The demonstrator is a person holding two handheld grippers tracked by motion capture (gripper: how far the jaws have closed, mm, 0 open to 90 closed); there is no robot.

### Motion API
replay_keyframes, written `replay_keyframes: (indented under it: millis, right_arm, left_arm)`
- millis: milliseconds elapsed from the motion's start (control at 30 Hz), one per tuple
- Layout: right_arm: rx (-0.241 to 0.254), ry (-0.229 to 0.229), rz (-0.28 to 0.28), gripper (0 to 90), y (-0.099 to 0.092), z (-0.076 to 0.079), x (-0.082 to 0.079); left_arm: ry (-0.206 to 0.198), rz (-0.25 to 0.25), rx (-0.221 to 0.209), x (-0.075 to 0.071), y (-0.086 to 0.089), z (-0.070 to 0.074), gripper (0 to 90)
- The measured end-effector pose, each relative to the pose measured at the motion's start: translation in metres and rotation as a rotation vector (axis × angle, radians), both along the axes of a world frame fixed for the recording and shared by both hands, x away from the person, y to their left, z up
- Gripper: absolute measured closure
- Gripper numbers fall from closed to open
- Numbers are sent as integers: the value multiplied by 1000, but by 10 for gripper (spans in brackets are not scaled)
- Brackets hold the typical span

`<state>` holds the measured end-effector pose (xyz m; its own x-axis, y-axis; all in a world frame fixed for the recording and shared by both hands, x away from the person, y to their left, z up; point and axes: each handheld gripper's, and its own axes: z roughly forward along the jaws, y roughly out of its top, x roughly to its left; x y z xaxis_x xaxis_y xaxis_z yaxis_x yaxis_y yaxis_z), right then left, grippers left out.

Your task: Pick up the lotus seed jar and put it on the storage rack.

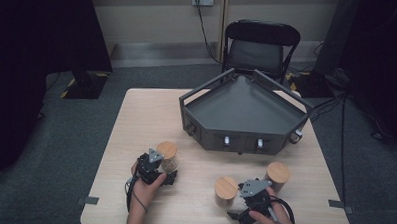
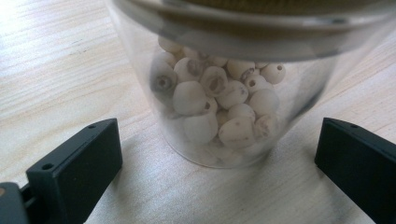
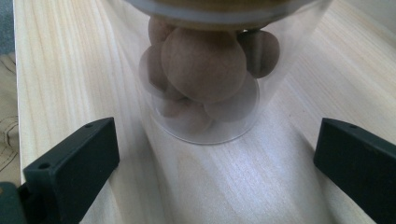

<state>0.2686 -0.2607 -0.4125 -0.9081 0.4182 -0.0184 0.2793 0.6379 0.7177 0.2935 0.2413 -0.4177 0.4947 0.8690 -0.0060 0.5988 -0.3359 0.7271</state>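
Note:
A clear jar of pale beads (image 2: 219,107) with a wooden lid stands just ahead of my left gripper (image 2: 219,142). That gripper's black jaws are open on either side of the jar without touching it. In the high view this jar (image 1: 167,156) is at the table's left, with the left gripper (image 1: 162,172) right below it. A second clear jar holding brown balls (image 3: 205,70) stands ahead of my right gripper (image 3: 215,144), whose jaws are open and apart from it. In the high view the right gripper (image 1: 243,206) lies between a middle jar (image 1: 226,190) and a right jar (image 1: 278,176).
A dark grey tray (image 1: 244,111) with raised rails takes up the far right half of the wooden table (image 1: 146,120). A black folding chair (image 1: 259,46) stands behind the table. Cables run over the floor on the right.

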Motion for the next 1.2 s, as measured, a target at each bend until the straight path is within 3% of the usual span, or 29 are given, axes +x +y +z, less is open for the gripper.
replay_keyframes:
  millis: [733, 1200]
  right_arm:
    - [0, 0, 0, 0, 0, 0, 0]
    - [0, 0, 0, 0, 0, 0, 0]
  left_arm:
    - [0, -5, -8, -2, 2, 0, 5]
    - [-25, 13, -81, -3, 7, -4, 25]
